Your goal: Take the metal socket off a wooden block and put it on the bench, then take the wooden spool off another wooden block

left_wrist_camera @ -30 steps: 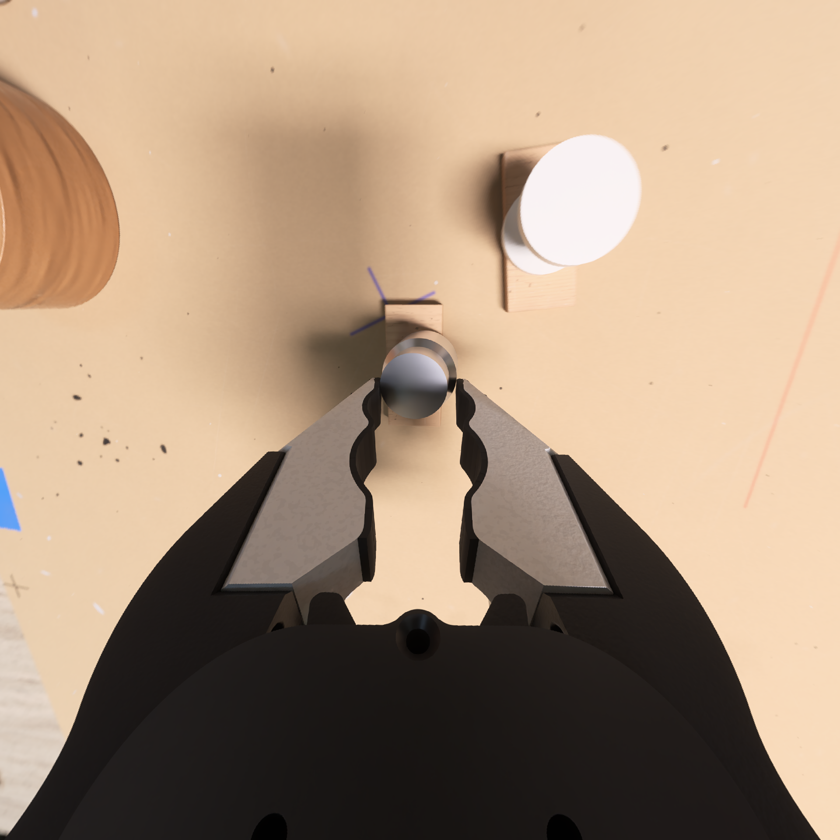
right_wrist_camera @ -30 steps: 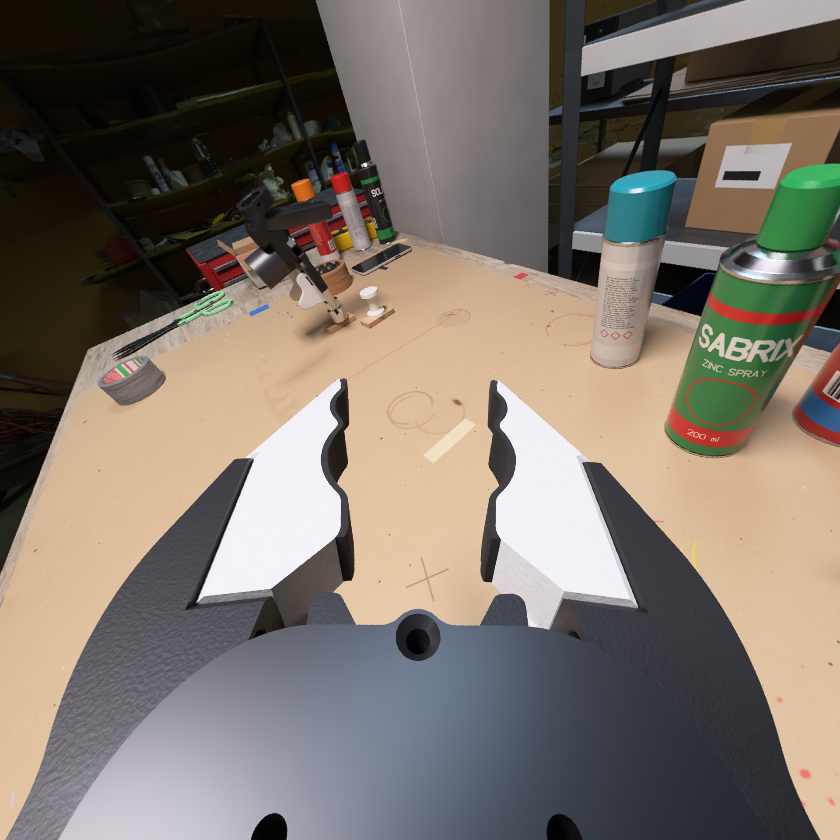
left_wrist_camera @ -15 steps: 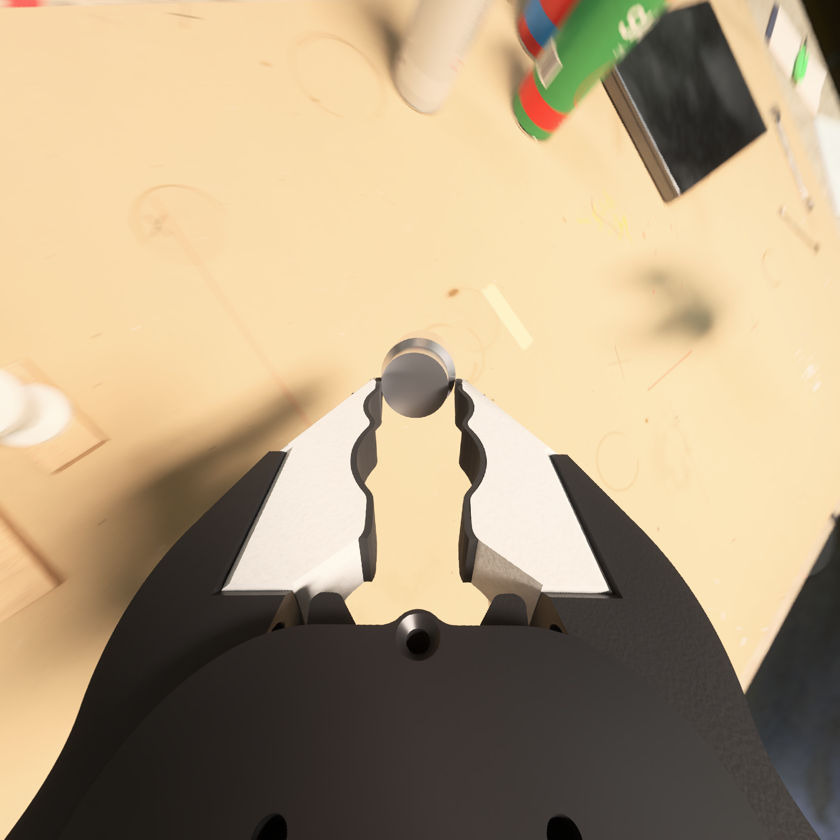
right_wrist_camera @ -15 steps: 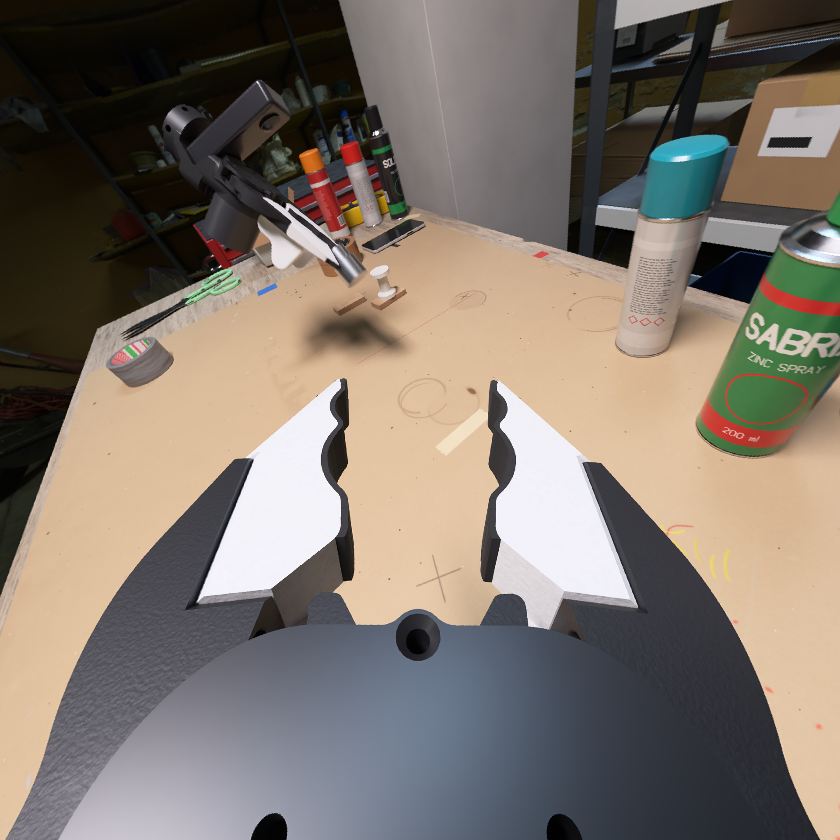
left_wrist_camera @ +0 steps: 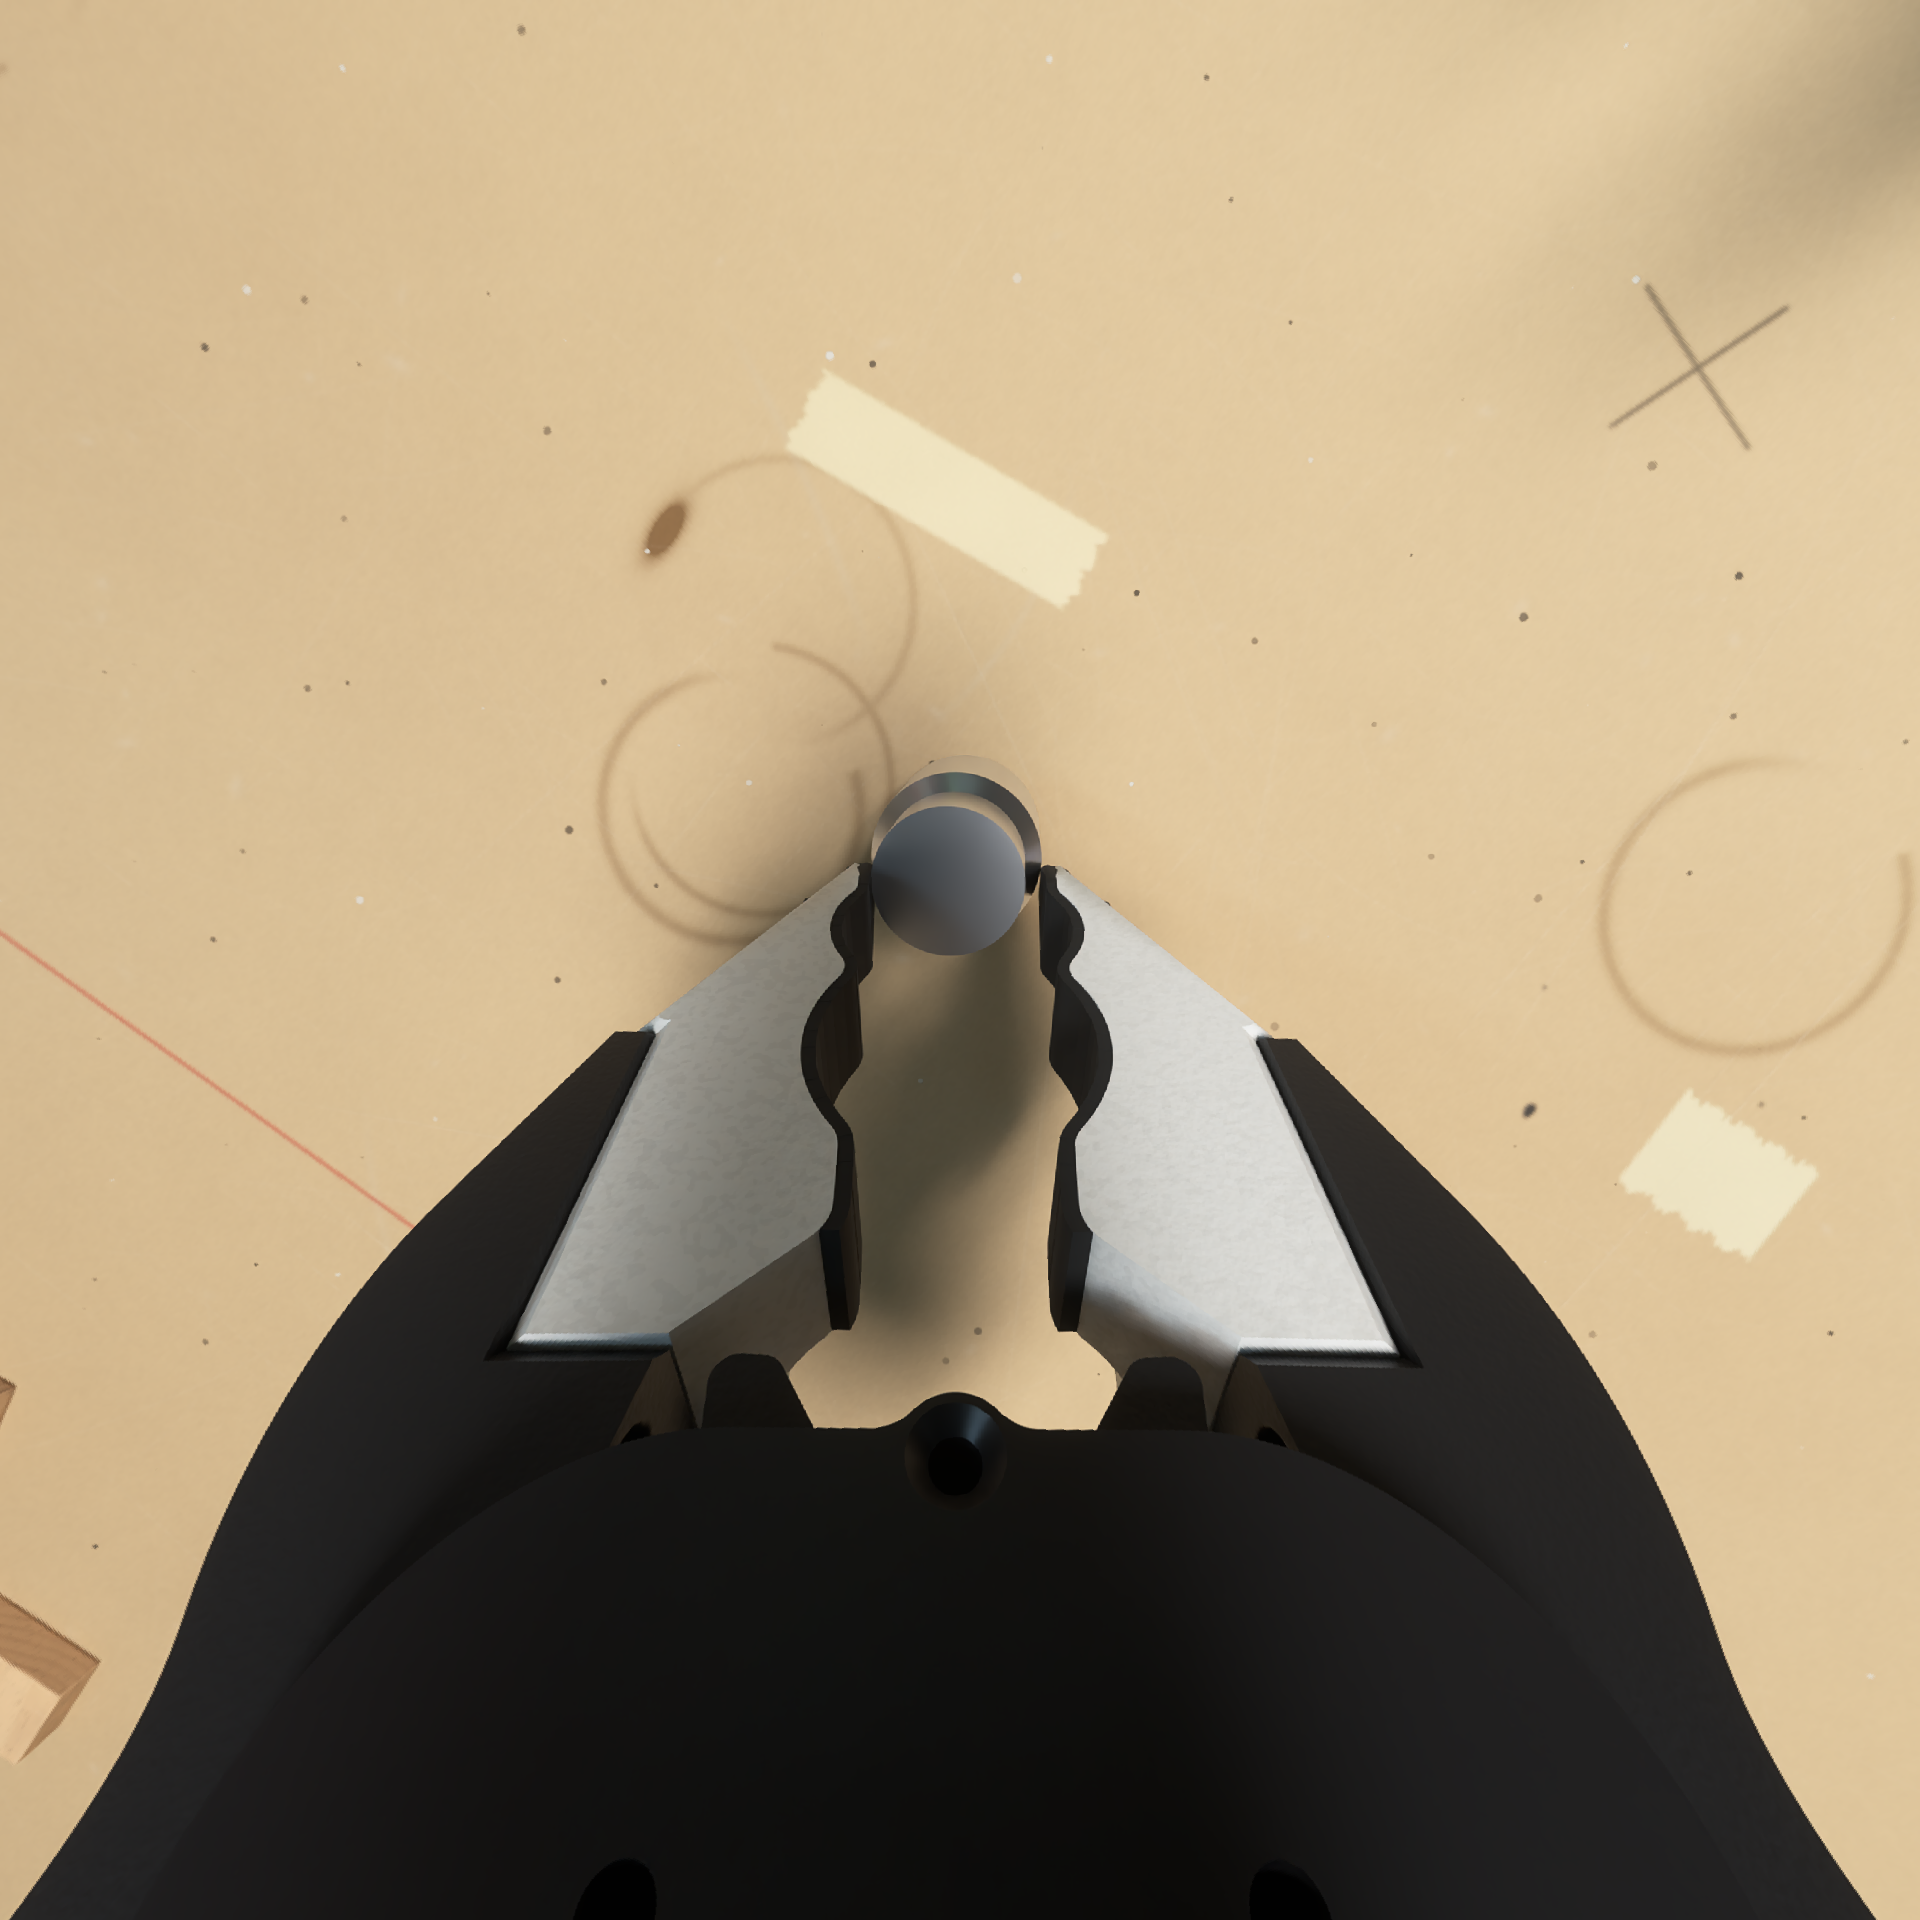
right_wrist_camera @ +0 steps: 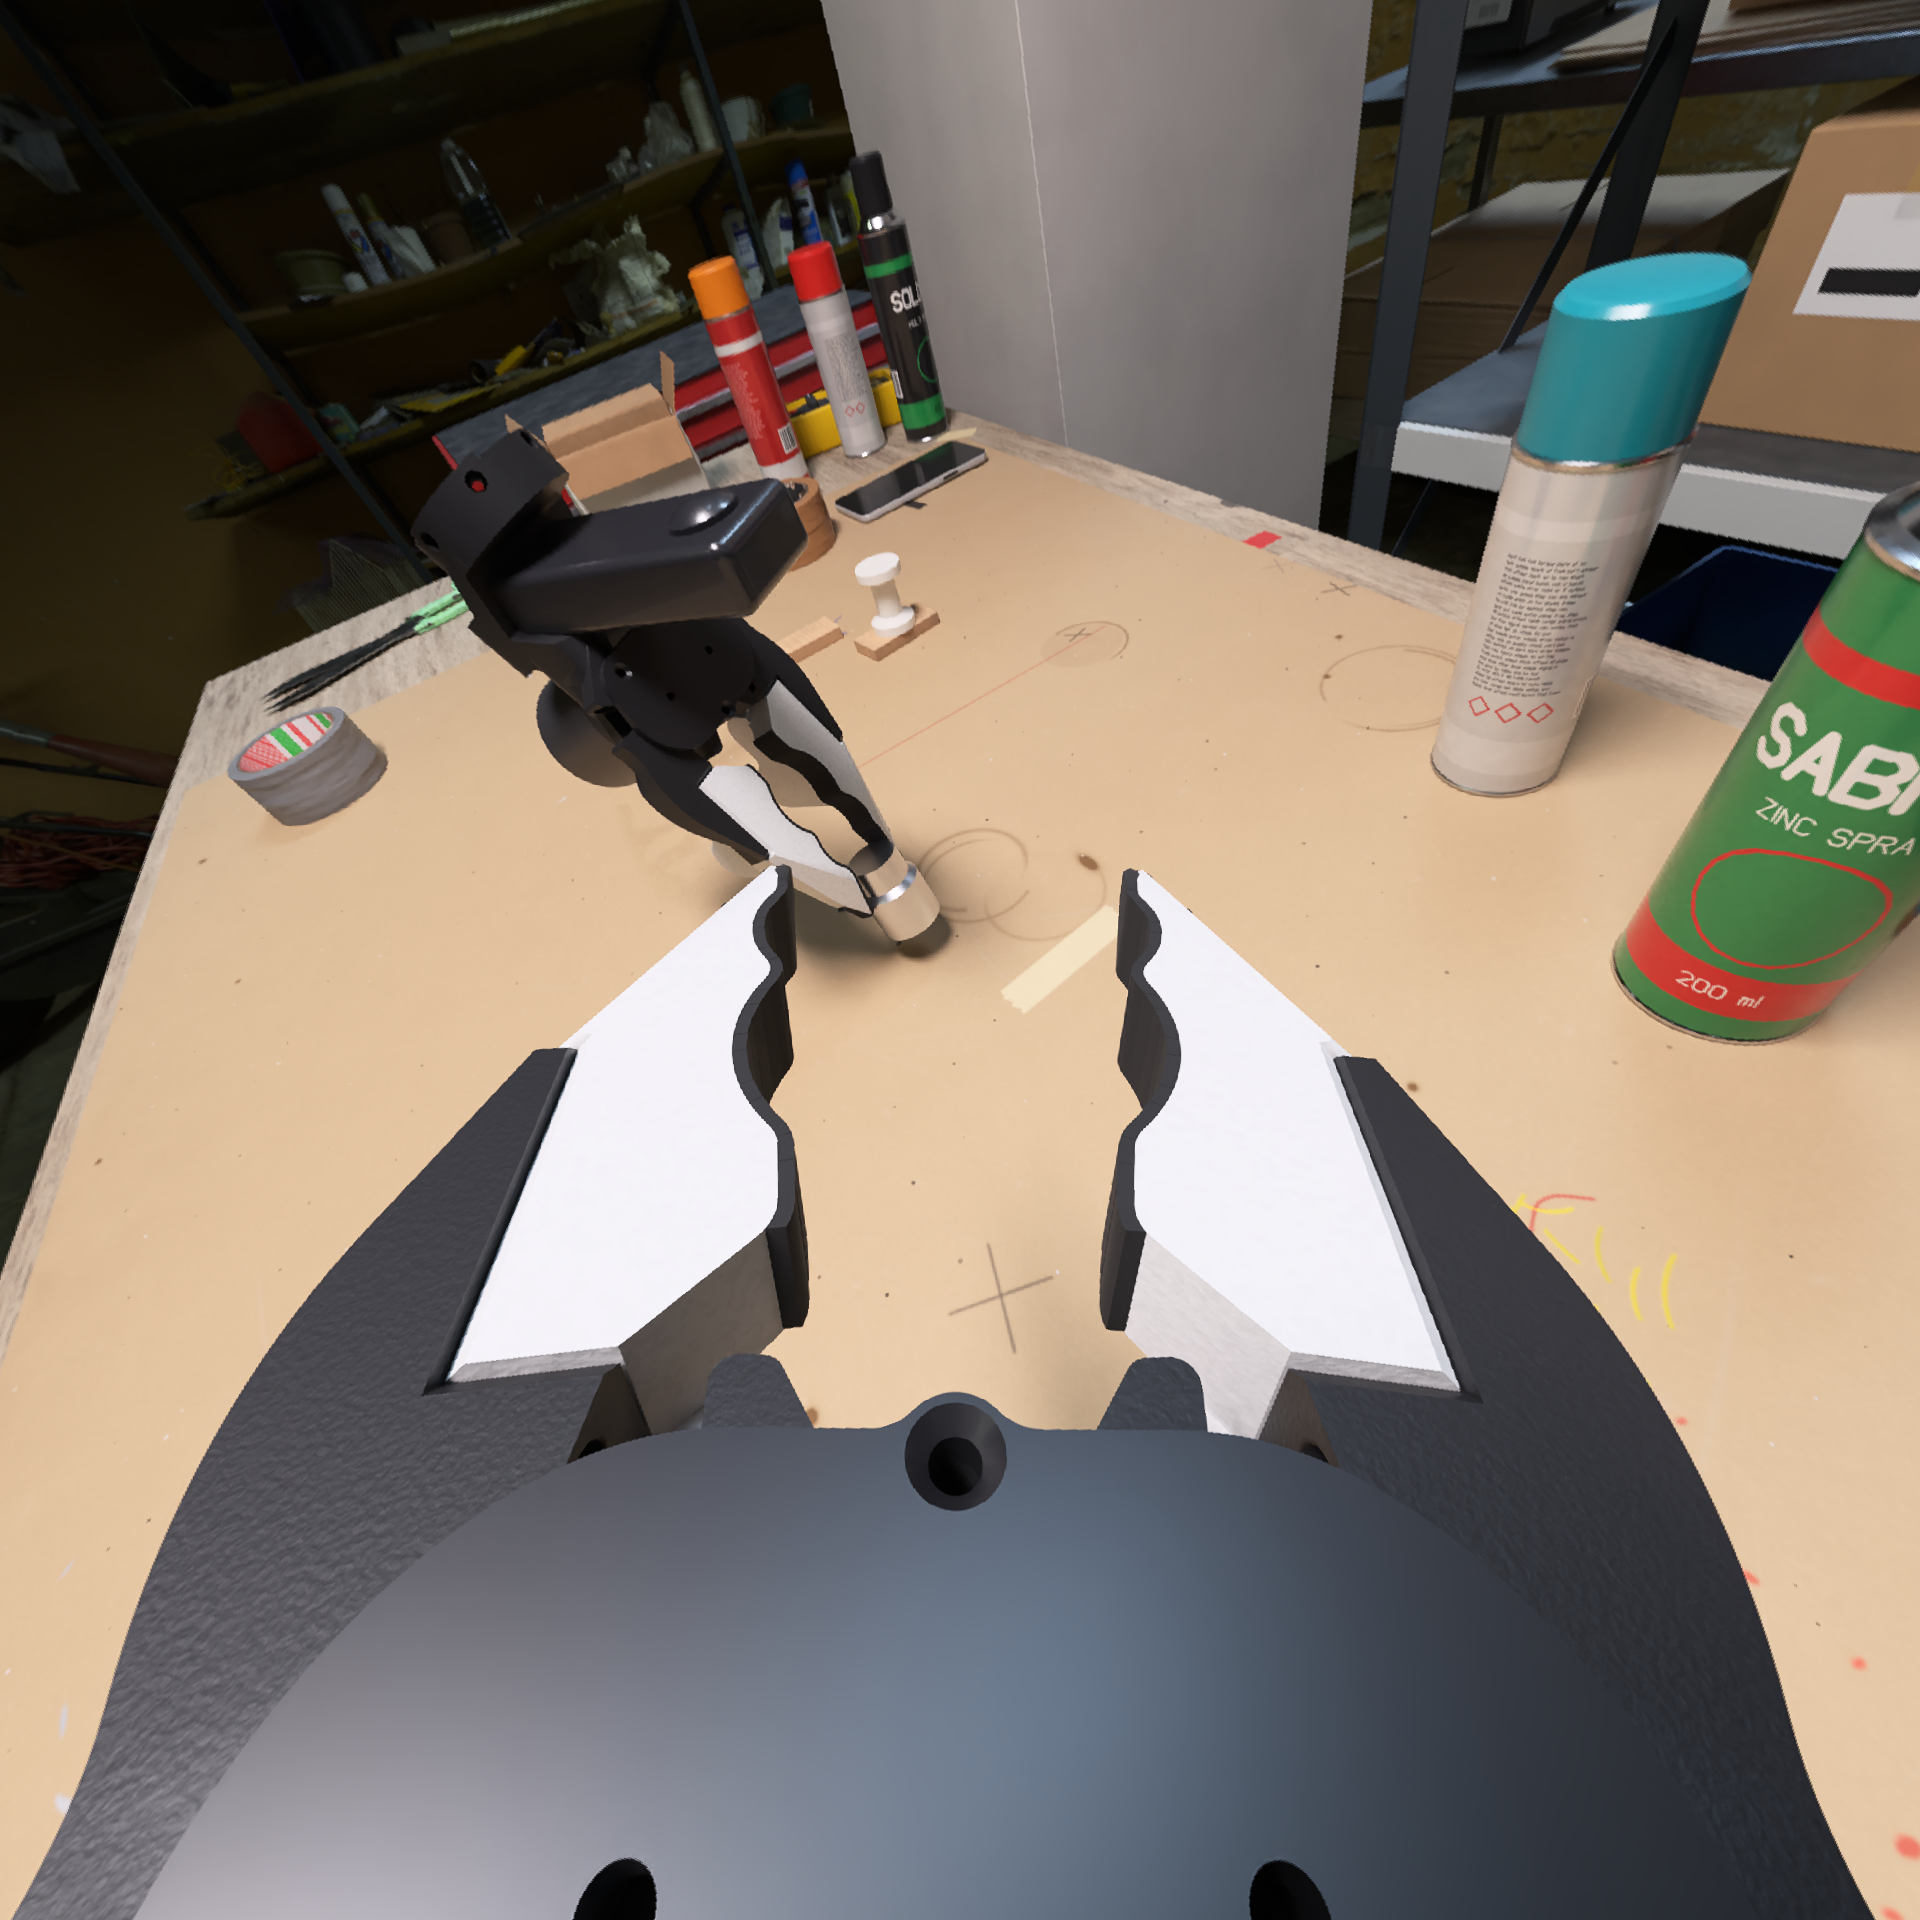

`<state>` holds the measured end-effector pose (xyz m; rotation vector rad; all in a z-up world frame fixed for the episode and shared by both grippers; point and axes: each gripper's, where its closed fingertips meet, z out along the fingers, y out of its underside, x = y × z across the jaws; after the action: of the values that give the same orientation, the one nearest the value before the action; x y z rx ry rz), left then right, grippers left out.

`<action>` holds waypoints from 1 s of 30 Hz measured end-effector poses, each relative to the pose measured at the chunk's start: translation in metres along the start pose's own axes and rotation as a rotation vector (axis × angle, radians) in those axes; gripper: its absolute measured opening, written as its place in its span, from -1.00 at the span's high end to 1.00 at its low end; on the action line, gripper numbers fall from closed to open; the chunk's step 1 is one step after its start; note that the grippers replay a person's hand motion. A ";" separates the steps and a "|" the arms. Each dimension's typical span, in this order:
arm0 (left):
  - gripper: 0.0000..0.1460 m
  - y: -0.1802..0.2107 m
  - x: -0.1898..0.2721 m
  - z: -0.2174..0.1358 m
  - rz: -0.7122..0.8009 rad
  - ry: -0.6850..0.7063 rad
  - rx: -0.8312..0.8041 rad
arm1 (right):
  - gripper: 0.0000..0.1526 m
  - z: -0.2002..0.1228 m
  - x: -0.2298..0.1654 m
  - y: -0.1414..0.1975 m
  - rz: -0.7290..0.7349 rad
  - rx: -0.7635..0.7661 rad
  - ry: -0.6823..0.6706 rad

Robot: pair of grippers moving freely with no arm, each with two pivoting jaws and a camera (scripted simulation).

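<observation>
My left gripper [left_wrist_camera: 954, 883] is shut on the metal socket [left_wrist_camera: 951, 878], a short grey cylinder held at the fingertips. In the right wrist view the left gripper [right_wrist_camera: 878, 883] points steeply down and the socket [right_wrist_camera: 902, 904] is at or just above the bench, beside ring stains. The white wooden spool [right_wrist_camera: 883, 592] stands upright on its wooden block [right_wrist_camera: 902, 636] far back. The bare wooden block [right_wrist_camera: 812, 638] lies just left of it. My right gripper [right_wrist_camera: 954, 914] is open and empty, hovering over the near bench.
A strip of masking tape [right_wrist_camera: 1060, 956] lies right of the socket. Spray cans stand at the right: a teal-capped one [right_wrist_camera: 1579, 540] and a green one [right_wrist_camera: 1808, 831]. A tape roll [right_wrist_camera: 307, 764] sits at the left edge. More cans [right_wrist_camera: 821, 343] and a phone [right_wrist_camera: 909, 480] are at the back.
My left gripper lifted the socket off its block, carried it across the bench toward my right gripper, and lowered it to the bench by the ring stains. My right gripper stayed open.
</observation>
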<state>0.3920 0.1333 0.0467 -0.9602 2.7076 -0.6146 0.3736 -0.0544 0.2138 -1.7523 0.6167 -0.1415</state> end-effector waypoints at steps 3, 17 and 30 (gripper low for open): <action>0.57 0.003 0.001 0.004 -0.002 -0.001 -0.024 | 0.18 0.002 0.002 0.004 0.004 -0.024 0.006; 0.57 0.014 0.008 0.013 0.042 0.004 -0.092 | 0.17 0.006 -0.001 0.011 0.001 -0.065 -0.015; 0.28 -0.010 -0.101 -0.119 -0.215 -0.240 0.167 | 0.17 0.002 0.005 0.012 0.020 -0.056 0.001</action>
<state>0.4366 0.2287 0.1628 -1.2051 2.3242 -0.7016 0.3745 -0.0568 0.2012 -1.7994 0.6435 -0.1122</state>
